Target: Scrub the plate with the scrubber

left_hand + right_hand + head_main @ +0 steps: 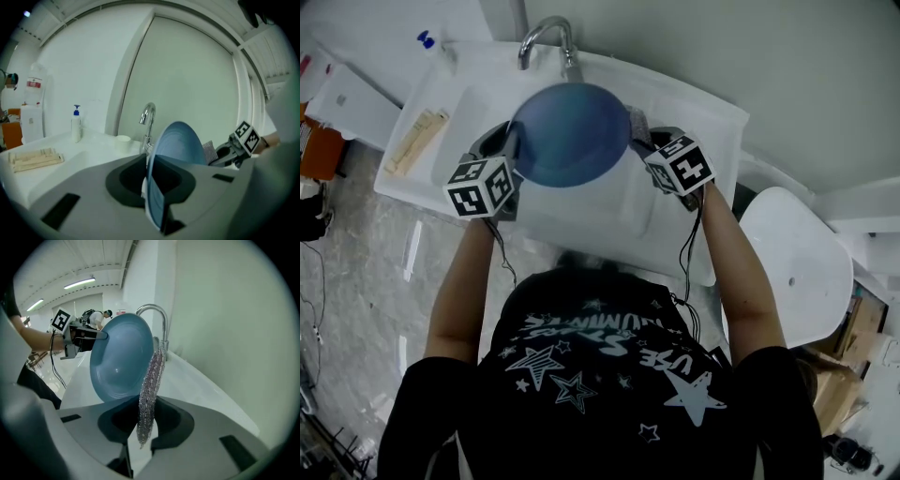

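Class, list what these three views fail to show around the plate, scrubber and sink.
1. Drain of the sink: head view, the plate covers it.
2. Whether the scrubber touches the plate: right gripper view, it stands edge-on across the rim.
3. Label on the pump bottle: left gripper view, too small.

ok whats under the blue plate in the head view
The plate is held over the white sink; basin walls show around it, the faucet just beyond. The basin floor and any drain are covered by the plate.
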